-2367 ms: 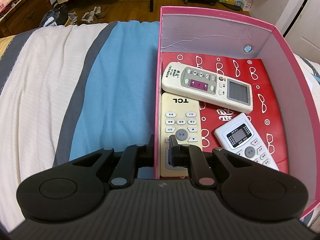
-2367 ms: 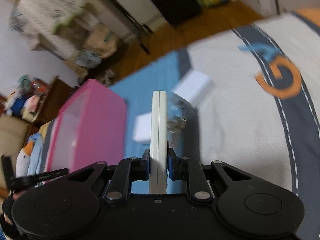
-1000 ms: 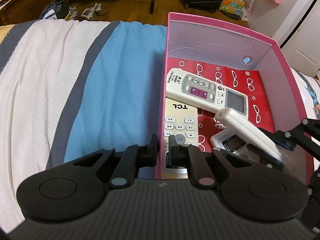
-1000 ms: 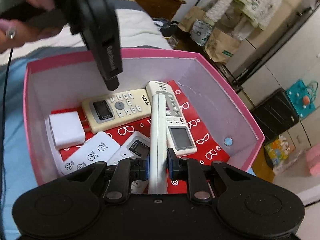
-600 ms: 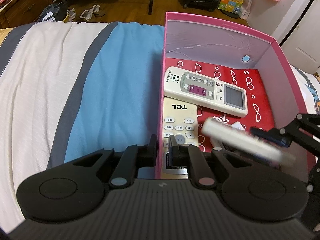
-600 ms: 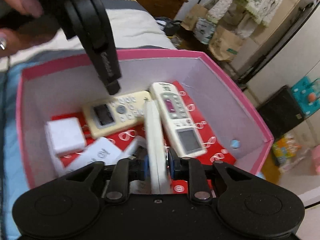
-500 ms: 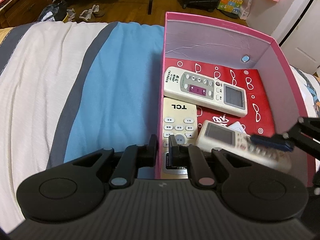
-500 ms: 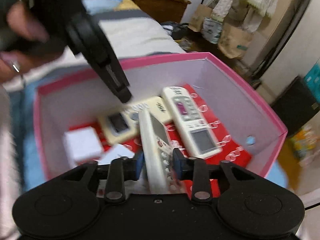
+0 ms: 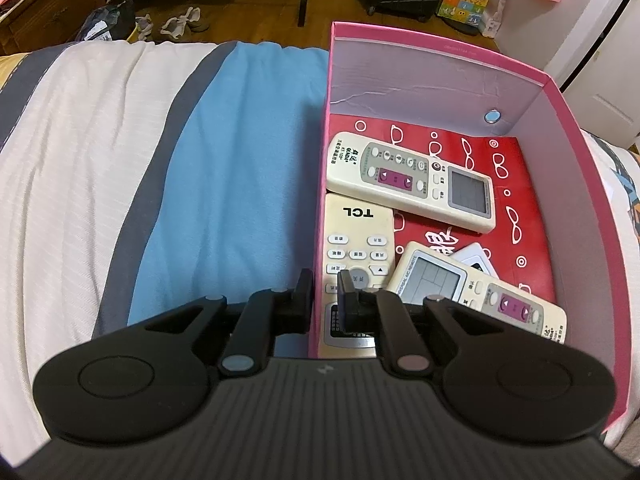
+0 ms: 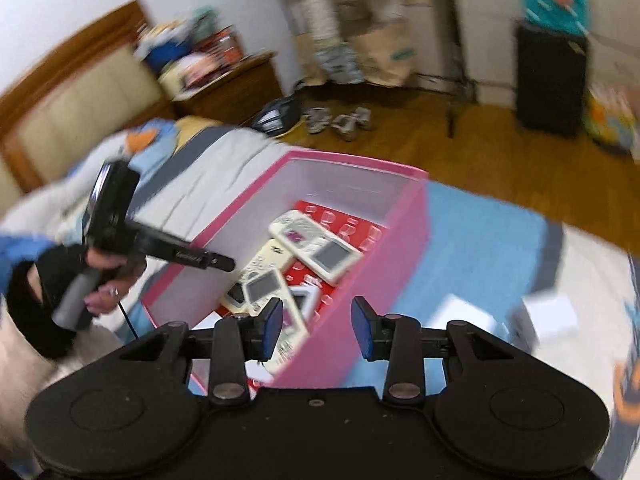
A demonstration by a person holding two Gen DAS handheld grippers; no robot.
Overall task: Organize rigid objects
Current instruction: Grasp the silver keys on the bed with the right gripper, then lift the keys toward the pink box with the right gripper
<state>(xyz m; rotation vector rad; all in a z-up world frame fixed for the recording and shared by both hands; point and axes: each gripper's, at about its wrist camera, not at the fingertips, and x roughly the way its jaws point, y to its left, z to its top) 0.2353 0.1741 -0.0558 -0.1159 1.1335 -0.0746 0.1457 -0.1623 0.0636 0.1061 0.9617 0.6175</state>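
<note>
L gripper [image 9: 325,294] jaws pinch the pink box [image 9: 448,46] wall; R gripper [image 10: 316,322] jaws, just opening, stand spread w/ nothing between; released remote [image 9: 476,290] lies inside box beside TCL remote [image 9: 356,240].

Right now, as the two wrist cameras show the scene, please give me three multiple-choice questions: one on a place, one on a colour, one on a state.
1. Where does the TCL remote lie?
A) on the blue bedcover
B) in the pink box, by its wall
C) on the wooden floor

2. What colour is the box's floor?
A) green
B) black
C) red

3. How does the right gripper stand?
A) open, empty
B) shut on a remote
C) shut on the box wall

Answers:
1 B, it lies flat inside, beside the wall.
2 C, red with white glasses drawings.
3 A, its jaws have just been opening and nothing is between the pads.
</note>
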